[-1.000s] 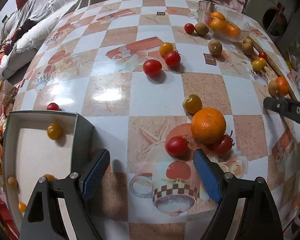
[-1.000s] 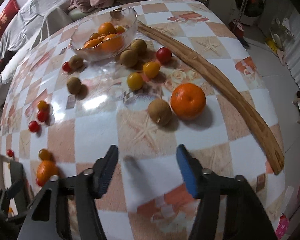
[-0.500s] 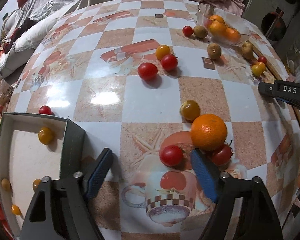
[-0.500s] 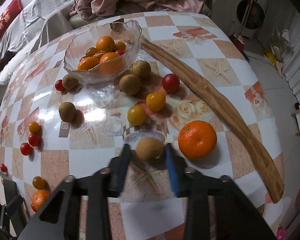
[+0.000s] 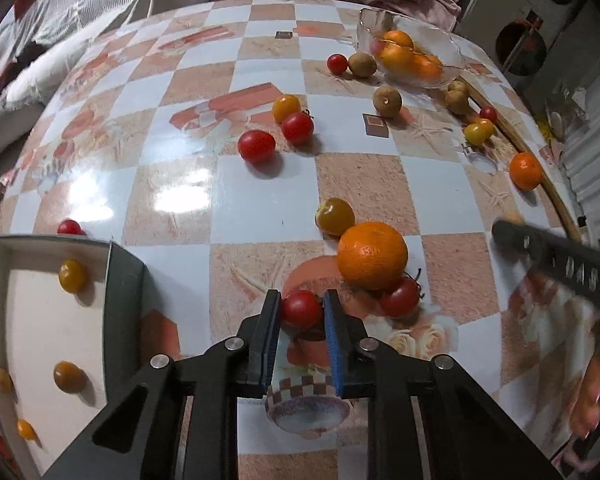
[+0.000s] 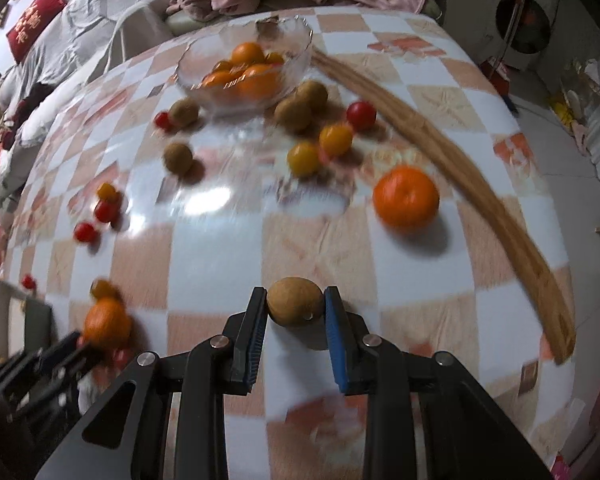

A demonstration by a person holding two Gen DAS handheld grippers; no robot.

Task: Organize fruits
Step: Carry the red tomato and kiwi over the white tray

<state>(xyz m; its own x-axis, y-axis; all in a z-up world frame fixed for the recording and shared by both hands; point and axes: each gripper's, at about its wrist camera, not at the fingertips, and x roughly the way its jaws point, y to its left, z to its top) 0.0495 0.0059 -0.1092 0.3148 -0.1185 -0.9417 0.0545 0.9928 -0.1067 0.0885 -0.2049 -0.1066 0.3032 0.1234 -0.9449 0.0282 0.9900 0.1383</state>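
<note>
The left gripper [image 5: 302, 312] is clamped on a red cherry tomato [image 5: 301, 308], near on the table [image 5: 260, 216]; squeezing could burst it. The right gripper [image 6: 296, 306] pinches a brown longan-like fruit [image 6: 295, 301], probably lifted, which could roll free.

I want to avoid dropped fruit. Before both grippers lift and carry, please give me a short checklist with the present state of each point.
1. Left gripper jaws closed on the small red cherry tomato: ok.
2. Right gripper jaws closed on the round brown longan-like fruit: ok.
3. Large orange mandarin apart from the left jaws: ok.
4. White tray with grey rim has free floor for the tomato: ok.
5. Brown fruit already off the table: cannot tell, the view is blurred.
6. Clear glass bowl has room left: cannot tell.
</note>
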